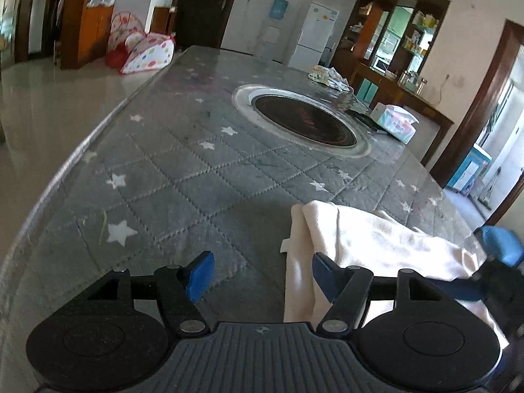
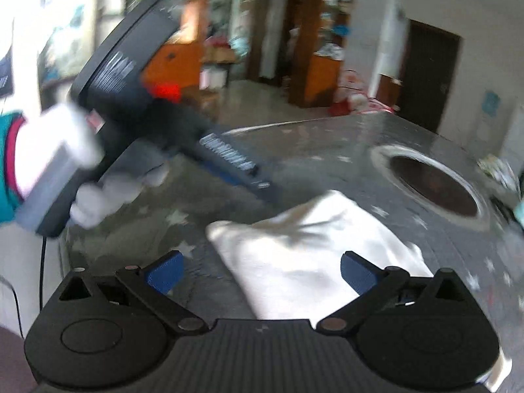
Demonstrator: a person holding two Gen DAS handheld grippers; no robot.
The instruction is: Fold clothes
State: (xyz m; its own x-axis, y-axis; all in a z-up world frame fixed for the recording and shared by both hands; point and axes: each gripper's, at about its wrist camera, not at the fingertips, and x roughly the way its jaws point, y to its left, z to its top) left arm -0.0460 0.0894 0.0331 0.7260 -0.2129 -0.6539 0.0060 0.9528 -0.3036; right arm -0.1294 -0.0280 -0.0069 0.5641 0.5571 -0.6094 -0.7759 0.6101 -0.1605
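Both grippers, left gripper (image 1: 258, 275) and right gripper (image 2: 262, 271), hover with jaws spread, pinching nothing. Between them, low in each frame, the cream garment (image 1: 376, 249) lies folded on the quilted tabletop (image 1: 183, 170), apparently released so the fold can settle.

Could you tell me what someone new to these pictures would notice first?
The eye goes first to the white garment, folded over and lying near the table's front edge, bright against the grey star-patterned table cover. Next comes the round dark cooktop sunk into the middle of the table. Both tongs, left and right, stand open above the cloth and grip nothing.
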